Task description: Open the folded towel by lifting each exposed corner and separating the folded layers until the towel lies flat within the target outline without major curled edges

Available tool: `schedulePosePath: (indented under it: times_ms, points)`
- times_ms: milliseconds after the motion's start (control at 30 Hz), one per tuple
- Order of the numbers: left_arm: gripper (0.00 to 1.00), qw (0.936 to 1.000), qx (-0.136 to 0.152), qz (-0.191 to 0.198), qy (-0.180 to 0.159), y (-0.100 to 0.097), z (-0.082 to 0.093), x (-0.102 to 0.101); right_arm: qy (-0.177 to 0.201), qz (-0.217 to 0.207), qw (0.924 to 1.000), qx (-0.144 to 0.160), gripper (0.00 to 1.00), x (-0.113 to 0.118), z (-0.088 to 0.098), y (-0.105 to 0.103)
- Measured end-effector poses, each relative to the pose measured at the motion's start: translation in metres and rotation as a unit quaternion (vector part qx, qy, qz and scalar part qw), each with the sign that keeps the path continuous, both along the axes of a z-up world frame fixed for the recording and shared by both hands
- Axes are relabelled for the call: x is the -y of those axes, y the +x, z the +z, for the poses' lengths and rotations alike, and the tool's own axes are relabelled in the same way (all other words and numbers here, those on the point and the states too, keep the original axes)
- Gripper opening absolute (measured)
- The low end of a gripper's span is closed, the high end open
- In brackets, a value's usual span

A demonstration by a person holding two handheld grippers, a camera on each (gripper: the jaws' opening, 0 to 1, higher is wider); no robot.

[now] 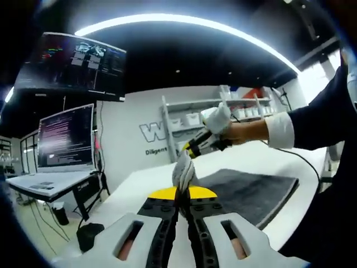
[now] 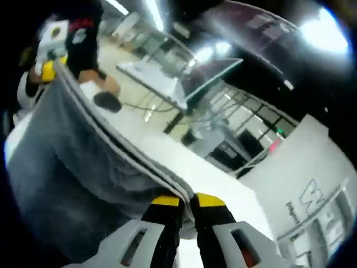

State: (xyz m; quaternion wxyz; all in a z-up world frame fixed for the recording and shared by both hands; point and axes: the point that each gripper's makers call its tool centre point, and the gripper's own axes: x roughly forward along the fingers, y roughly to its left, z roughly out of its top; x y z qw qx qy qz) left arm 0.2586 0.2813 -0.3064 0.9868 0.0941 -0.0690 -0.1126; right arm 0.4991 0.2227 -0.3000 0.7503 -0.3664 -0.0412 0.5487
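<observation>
Two grippers, one grey towel, one white table, two monitors, one shelf unit. Left gripper (image 1: 182,205): jaws pressed together, pinching a bunched corner of the towel (image 1: 245,188) that sticks up just past the yellow tips. Beyond those tips, rest of the towel lying flat and dark on the table (image 1: 134,192), reaching away to the right. Just above the pinched corner, right gripper (image 1: 196,144) held in a gloved hand (image 1: 218,119), white cuff and dark sleeve trailing off to the right. Left of the left gripper, both monitors: one mounted high (image 1: 71,65), one on a desk (image 1: 66,137). Straight ahead against the far wall, shelf unit (image 1: 220,114) with white bins.

Right gripper (image 2: 187,207): jaws closed on the layered edge of the towel (image 2: 67,167), yellow tips touching the cloth. From that grip, edge stretched taut up and to the left, toward the left gripper (image 2: 49,66), which clamps the far end. Below the taut edge, cloth hanging in a grey sheet. Right of the edge, bare table (image 2: 162,156).
</observation>
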Motion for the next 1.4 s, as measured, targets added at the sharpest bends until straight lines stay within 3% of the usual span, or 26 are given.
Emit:
schedulePosePath:
  times_ms: [167,400,667,867,1400]
  points:
    - [0.03,1.0,-0.003,0.005,0.008,0.0,-0.003,-0.003,-0.004,0.005,0.9999,0.012,0.03,-0.011,-0.011,0.003]
    - [0.03,0.9998,-0.007,0.011,0.017,0.001,-0.007,-0.013,0.021,0.001,0.9997,-0.013,0.03,-0.022,-0.014,0.004]
    - [0.03,0.9988,-0.017,0.02,0.041,-0.001,-0.011,-0.018,0.081,-0.024,0.9898,-0.115,0.04,-0.034,-0.019,-0.002]
    - [0.03,0.9985,-0.029,0.022,0.04,-0.003,-0.017,-0.022,0.083,-0.007,0.9925,-0.09,0.04,-0.049,-0.026,-0.008]
    - [0.03,0.9976,-0.062,0.024,0.02,-0.002,-0.037,-0.033,0.062,0.001,0.9935,-0.095,0.05,-0.078,-0.041,0.006]
